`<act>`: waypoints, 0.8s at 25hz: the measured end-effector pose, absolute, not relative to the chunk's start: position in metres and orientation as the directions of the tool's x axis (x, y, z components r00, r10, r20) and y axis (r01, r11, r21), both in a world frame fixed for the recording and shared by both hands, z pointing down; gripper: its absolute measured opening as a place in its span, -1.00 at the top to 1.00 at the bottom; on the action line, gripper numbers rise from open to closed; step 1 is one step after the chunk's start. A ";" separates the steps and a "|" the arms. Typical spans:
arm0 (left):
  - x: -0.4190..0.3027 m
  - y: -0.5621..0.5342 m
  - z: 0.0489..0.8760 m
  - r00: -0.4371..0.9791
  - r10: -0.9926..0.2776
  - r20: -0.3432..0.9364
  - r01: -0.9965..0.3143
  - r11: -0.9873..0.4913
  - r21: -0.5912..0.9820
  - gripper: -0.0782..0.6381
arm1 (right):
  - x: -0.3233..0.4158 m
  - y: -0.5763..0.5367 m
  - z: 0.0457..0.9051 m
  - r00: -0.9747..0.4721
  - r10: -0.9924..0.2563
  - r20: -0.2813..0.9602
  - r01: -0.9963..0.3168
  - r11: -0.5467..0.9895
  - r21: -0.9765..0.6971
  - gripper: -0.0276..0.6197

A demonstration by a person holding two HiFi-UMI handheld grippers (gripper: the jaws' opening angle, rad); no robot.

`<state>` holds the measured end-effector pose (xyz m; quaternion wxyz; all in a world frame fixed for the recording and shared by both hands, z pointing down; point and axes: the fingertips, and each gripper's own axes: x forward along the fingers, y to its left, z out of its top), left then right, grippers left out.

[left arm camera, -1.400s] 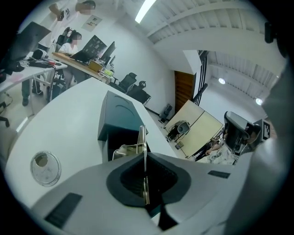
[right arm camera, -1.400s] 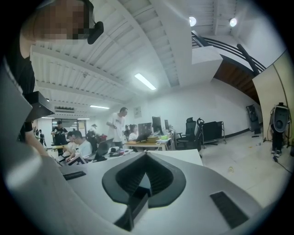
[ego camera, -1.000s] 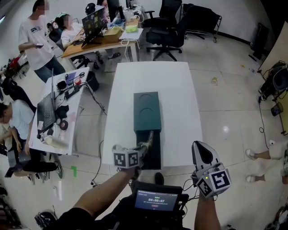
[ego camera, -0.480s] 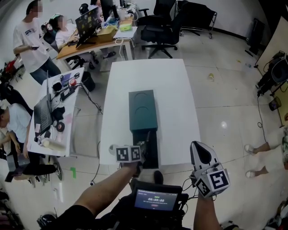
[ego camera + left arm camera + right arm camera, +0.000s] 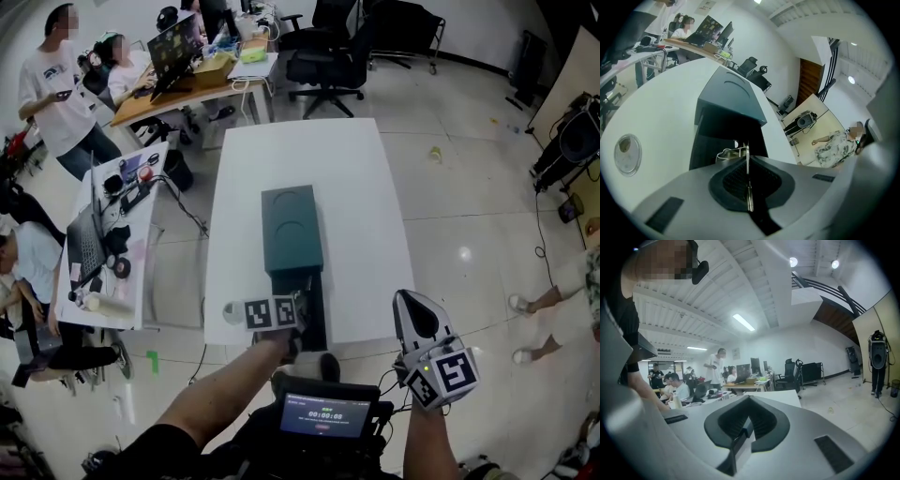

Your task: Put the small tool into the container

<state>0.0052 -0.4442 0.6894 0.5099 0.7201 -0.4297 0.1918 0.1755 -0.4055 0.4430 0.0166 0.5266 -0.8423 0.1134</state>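
Green, matte and box-shaped, the container [image 5: 292, 230] lies lengthwise down the middle of the smooth white table [image 5: 366, 234], with two curved lines pressed into its flat lid. Its near end is open and shows a dark hollow [image 5: 723, 133]. Since a second ago my left gripper [image 5: 304, 302] has dropped lower and tipped steeper, so its nose now hangs right over that hollow rather than reaching along it. The marker cube sits closer to the table's near edge than before. The left tongs are clenched on the small tool [image 5: 735, 152]. It is bright silvery metal, a thin flat strip seen edge-on between the black ribbed pads [image 5: 733, 180], with a curved, looped part sticking out past the tips. The tool is above the open end of the container, and I cannot tell whether it touches the inside. My right gripper [image 5: 415, 314] has kept its place off the table's near right corner, pointing almost level. Its grey shell is smooth, and its pads are pressed together with nothing between them. A small round pale disc [image 5: 627, 154] lies flat on the table, left of the container's open end.
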 end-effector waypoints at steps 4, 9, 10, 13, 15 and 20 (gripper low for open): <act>0.013 -0.446 0.688 0.565 -0.419 0.711 -0.807 -0.101 0.582 0.73 | 0.178 -0.407 0.442 -0.452 -0.879 0.152 -0.888 0.425 -0.176 0.87; 0.016 -0.447 0.690 0.565 -0.416 0.712 -0.806 -0.095 0.584 0.72 | 0.176 -0.408 0.441 -0.458 -0.877 0.146 -0.885 0.433 -0.172 0.87; 0.016 -0.448 0.691 0.564 -0.413 0.715 -0.808 -0.096 0.582 0.71 | 0.176 -0.408 0.441 -0.460 -0.876 0.145 -0.883 0.435 -0.173 0.87; 0.015 -0.449 0.693 0.567 -0.401 0.719 -0.803 -0.076 0.591 0.67 | 0.177 -0.407 0.440 -0.462 -0.874 0.149 -0.882 0.436 -0.176 0.87; 0.013 -0.448 0.695 0.570 -0.397 0.720 -0.798 -0.057 0.600 0.63 | 0.176 -0.406 0.440 -0.462 -0.874 0.149 -0.882 0.436 -0.181 0.87; 0.012 -0.446 0.698 0.571 -0.399 0.717 -0.799 -0.070 0.597 0.63 | 0.173 -0.404 0.441 -0.462 -0.876 0.140 -0.881 0.436 -0.183 0.87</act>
